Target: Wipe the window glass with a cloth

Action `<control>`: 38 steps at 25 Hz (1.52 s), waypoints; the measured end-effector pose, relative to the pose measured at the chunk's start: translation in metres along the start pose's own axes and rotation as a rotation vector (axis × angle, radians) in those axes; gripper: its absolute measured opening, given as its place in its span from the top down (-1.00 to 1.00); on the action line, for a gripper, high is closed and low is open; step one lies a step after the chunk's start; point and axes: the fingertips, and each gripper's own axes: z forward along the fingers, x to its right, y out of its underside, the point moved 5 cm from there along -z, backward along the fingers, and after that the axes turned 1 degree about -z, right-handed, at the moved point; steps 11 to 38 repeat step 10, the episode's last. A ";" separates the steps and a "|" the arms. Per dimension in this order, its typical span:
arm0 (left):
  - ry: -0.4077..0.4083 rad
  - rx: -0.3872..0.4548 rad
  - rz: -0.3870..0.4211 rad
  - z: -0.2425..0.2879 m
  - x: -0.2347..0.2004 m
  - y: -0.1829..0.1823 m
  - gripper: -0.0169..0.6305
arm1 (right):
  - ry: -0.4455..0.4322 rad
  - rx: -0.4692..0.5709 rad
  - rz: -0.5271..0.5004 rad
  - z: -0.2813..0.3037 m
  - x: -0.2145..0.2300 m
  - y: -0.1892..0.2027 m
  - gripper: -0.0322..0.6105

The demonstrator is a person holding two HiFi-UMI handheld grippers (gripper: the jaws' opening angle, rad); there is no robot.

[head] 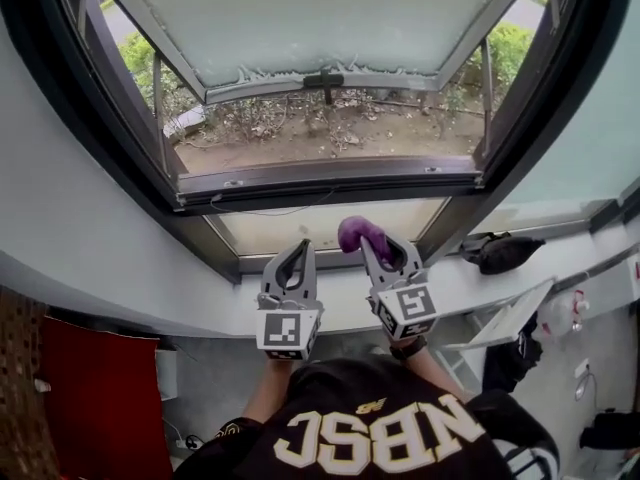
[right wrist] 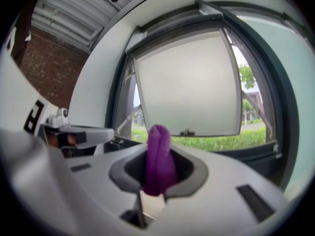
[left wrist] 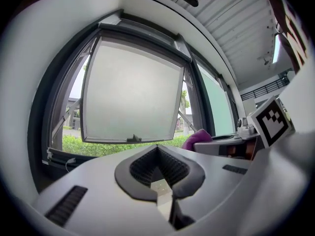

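A frosted window sash [head: 320, 18] is swung outward and open in front of me; it also fills the left gripper view [left wrist: 130, 92] and the right gripper view [right wrist: 187, 82]. My right gripper [head: 383, 251] is shut on a folded purple cloth [head: 358, 233], which sticks up between its jaws [right wrist: 160, 159]. The cloth shows at the right of the left gripper view [left wrist: 199, 137]. My left gripper [head: 292, 261] is shut with nothing between its jaws [left wrist: 160, 168]. Both grippers are held side by side below the open sash, apart from the glass.
A fixed lower pane [head: 330, 223] sits under the dark window frame [head: 330, 178]. Outside lie bare ground and green bushes [head: 330, 128]. The white sill [head: 480, 283] holds a black object [head: 505, 253] at the right. A red panel [head: 95, 398] stands lower left.
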 end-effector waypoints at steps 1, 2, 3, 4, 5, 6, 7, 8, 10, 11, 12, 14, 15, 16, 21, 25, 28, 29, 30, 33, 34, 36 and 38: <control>0.000 0.009 0.009 -0.005 -0.004 -0.007 0.92 | 0.006 0.001 0.000 -0.002 -0.003 -0.004 0.65; 0.001 0.020 0.020 -0.009 -0.008 -0.014 0.92 | 0.016 0.001 0.001 -0.005 -0.006 -0.007 0.65; 0.002 0.029 0.026 -0.014 -0.011 -0.019 0.92 | 0.027 -0.002 0.002 -0.009 -0.010 -0.008 0.65; 0.003 0.032 0.027 -0.020 -0.014 -0.022 0.92 | 0.039 -0.009 0.003 -0.013 -0.013 -0.007 0.65; 0.005 0.028 0.023 -0.026 -0.017 -0.023 0.92 | 0.051 -0.019 0.007 -0.017 -0.017 -0.006 0.65; 0.006 0.021 0.020 -0.031 -0.020 -0.023 0.92 | 0.060 -0.031 0.013 -0.020 -0.020 -0.004 0.65; 0.006 0.014 0.018 -0.037 -0.023 -0.021 0.92 | 0.066 -0.042 0.019 -0.022 -0.025 -0.002 0.65; 0.005 0.007 0.018 -0.044 -0.027 -0.020 0.92 | 0.071 -0.051 0.023 -0.023 -0.030 -0.002 0.65; 0.000 -0.006 0.015 -0.056 -0.035 -0.015 0.92 | 0.076 -0.063 0.020 -0.026 -0.040 -0.002 0.65; 0.000 -0.006 0.015 -0.056 -0.035 -0.015 0.92 | 0.076 -0.063 0.020 -0.026 -0.040 -0.002 0.65; 0.000 -0.006 0.015 -0.056 -0.035 -0.015 0.92 | 0.076 -0.063 0.020 -0.026 -0.040 -0.002 0.65; 0.000 -0.006 0.015 -0.056 -0.035 -0.015 0.92 | 0.076 -0.063 0.020 -0.026 -0.040 -0.002 0.65; 0.000 -0.006 0.015 -0.056 -0.035 -0.015 0.92 | 0.076 -0.063 0.020 -0.026 -0.040 -0.002 0.65; 0.000 -0.006 0.015 -0.056 -0.035 -0.015 0.92 | 0.076 -0.063 0.020 -0.026 -0.040 -0.002 0.65; 0.000 -0.006 0.015 -0.056 -0.035 -0.015 0.92 | 0.076 -0.063 0.020 -0.026 -0.040 -0.002 0.65; 0.000 -0.006 0.015 -0.056 -0.035 -0.015 0.92 | 0.076 -0.063 0.020 -0.026 -0.040 -0.002 0.65; 0.000 -0.006 0.015 -0.056 -0.035 -0.015 0.92 | 0.076 -0.063 0.020 -0.026 -0.040 -0.002 0.65; 0.000 -0.006 0.015 -0.056 -0.035 -0.015 0.92 | 0.076 -0.063 0.020 -0.026 -0.040 -0.002 0.65; 0.000 -0.006 0.015 -0.056 -0.035 -0.015 0.92 | 0.076 -0.063 0.020 -0.026 -0.040 -0.002 0.65; 0.000 -0.006 0.015 -0.056 -0.035 -0.015 0.92 | 0.076 -0.063 0.020 -0.026 -0.040 -0.002 0.65; 0.000 -0.006 0.015 -0.056 -0.035 -0.015 0.92 | 0.076 -0.063 0.020 -0.026 -0.040 -0.002 0.65; 0.000 -0.006 0.015 -0.056 -0.035 -0.015 0.92 | 0.076 -0.063 0.020 -0.026 -0.040 -0.002 0.65; 0.000 -0.006 0.015 -0.056 -0.035 -0.015 0.92 | 0.076 -0.063 0.020 -0.026 -0.040 -0.002 0.65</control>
